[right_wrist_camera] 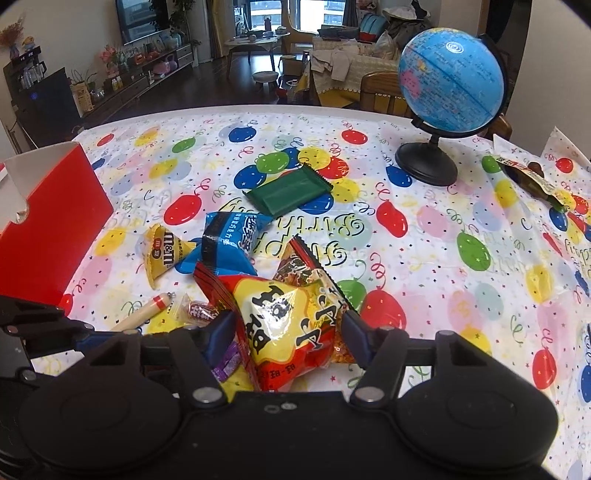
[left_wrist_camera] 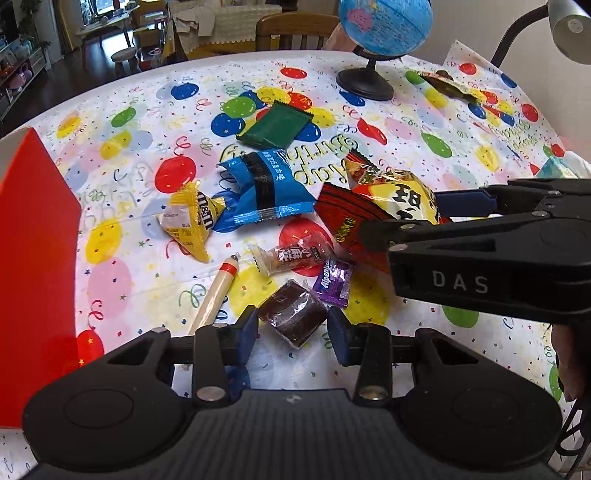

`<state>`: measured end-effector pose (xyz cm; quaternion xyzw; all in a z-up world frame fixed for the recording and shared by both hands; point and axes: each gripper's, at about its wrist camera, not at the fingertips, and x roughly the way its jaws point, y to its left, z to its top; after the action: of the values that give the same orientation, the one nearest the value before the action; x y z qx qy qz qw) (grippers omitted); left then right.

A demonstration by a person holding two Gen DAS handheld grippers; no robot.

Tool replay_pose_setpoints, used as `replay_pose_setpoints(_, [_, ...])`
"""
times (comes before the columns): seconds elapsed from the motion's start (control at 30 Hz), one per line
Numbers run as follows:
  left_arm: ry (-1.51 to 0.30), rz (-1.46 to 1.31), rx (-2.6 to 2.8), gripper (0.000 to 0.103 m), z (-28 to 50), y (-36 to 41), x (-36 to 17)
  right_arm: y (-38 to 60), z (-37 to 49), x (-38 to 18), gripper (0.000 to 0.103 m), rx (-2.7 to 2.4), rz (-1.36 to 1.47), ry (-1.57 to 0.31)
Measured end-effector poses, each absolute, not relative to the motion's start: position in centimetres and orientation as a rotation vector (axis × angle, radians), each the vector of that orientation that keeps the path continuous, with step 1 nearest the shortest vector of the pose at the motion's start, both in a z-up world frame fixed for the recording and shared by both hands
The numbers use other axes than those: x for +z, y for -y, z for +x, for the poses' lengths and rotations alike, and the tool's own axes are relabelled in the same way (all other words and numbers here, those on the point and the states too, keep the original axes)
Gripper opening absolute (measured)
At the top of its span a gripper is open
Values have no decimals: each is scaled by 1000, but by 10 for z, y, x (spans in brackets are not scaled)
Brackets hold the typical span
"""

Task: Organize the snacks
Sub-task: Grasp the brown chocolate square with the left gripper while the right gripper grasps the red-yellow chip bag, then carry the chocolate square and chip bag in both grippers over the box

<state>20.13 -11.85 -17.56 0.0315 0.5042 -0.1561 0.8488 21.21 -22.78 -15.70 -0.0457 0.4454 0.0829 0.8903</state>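
Observation:
Snacks lie scattered on a balloon-print tablecloth. My left gripper (left_wrist_camera: 291, 323) is open, its fingers either side of a dark brown wrapped cake (left_wrist_camera: 291, 314). My right gripper (right_wrist_camera: 288, 325) is open around a yellow-red snack bag (right_wrist_camera: 288, 325), which also shows in the left wrist view (left_wrist_camera: 402, 195); I cannot tell if the pads touch it. Nearby lie a blue packet (left_wrist_camera: 262, 188), a yellow M&M's pouch (left_wrist_camera: 192, 221), a green packet (left_wrist_camera: 275, 125), a red packet (left_wrist_camera: 343, 212), a purple Alpenliebe candy (left_wrist_camera: 332, 282), a small wrapped candy (left_wrist_camera: 291, 254) and a wooden stick (left_wrist_camera: 216, 293).
A red open box (left_wrist_camera: 37, 258) stands at the left, also in the right wrist view (right_wrist_camera: 51, 236). A globe (right_wrist_camera: 450, 81) on a black stand sits at the back right. A dark snack packet (right_wrist_camera: 532, 181) lies far right. A lamp (left_wrist_camera: 569, 26) hangs at top right.

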Motion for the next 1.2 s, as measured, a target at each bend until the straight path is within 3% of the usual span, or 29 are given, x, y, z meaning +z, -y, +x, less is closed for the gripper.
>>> replay_pose_setpoints(0.6, [-975,33,-271,40,177,90,-129,221,171,-109,59,187,-58,-830])
replay_pose_setpoints(1.2, [-896,-29,-182,40,160,12,-82,156,148,-66,59,270,-67,-750])
